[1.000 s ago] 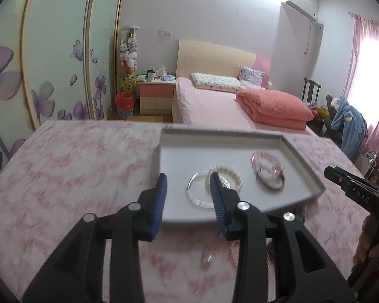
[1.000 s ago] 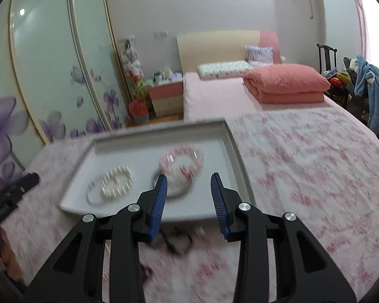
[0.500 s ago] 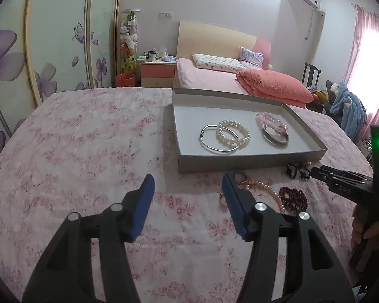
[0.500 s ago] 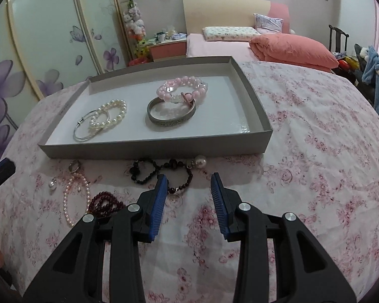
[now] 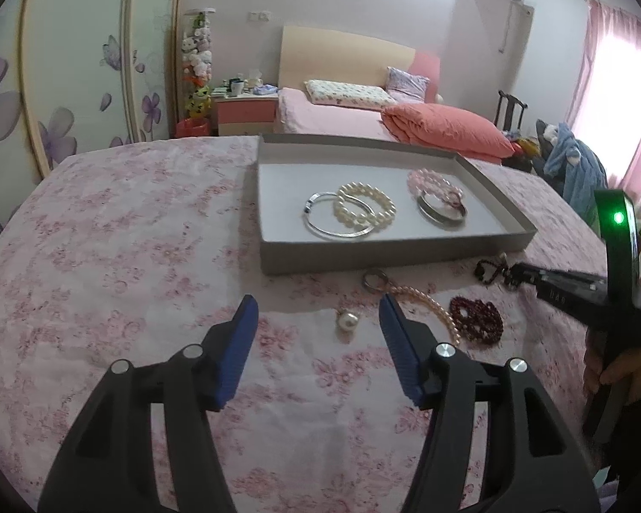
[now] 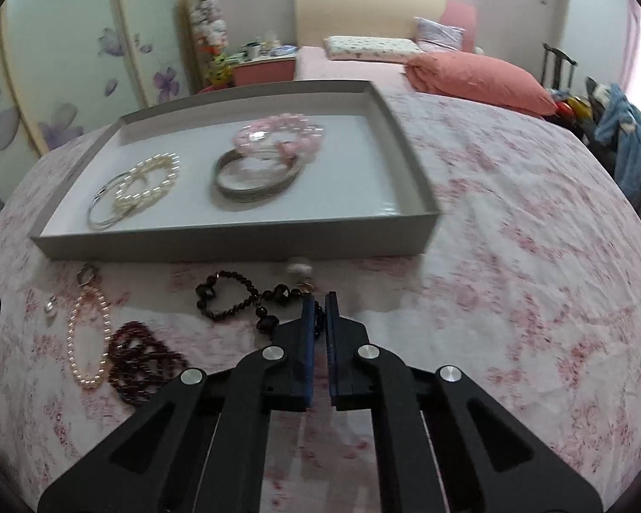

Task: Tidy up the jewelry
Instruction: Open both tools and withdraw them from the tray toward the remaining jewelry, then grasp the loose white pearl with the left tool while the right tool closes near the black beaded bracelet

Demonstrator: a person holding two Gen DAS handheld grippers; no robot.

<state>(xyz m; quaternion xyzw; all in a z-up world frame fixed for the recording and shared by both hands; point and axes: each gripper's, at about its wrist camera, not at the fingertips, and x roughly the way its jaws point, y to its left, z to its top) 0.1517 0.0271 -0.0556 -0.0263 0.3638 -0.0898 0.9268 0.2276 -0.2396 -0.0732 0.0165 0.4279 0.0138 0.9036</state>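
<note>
Your right gripper (image 6: 319,305) has its jaws closed on the black bead bracelet (image 6: 243,301), lying on the counter (image 6: 513,299) just before the grey tray (image 6: 235,241). Your left gripper's (image 5: 318,314) jaws are opening, empty, over a loose pearl (image 5: 347,321).

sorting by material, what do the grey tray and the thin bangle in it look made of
Grey tray: looks like matte cardboard, with flat dull walls and sharp folded corners. Thin bangle: likely polished metal, silvery with bright glints, though the material cannot be confirmed.
</note>
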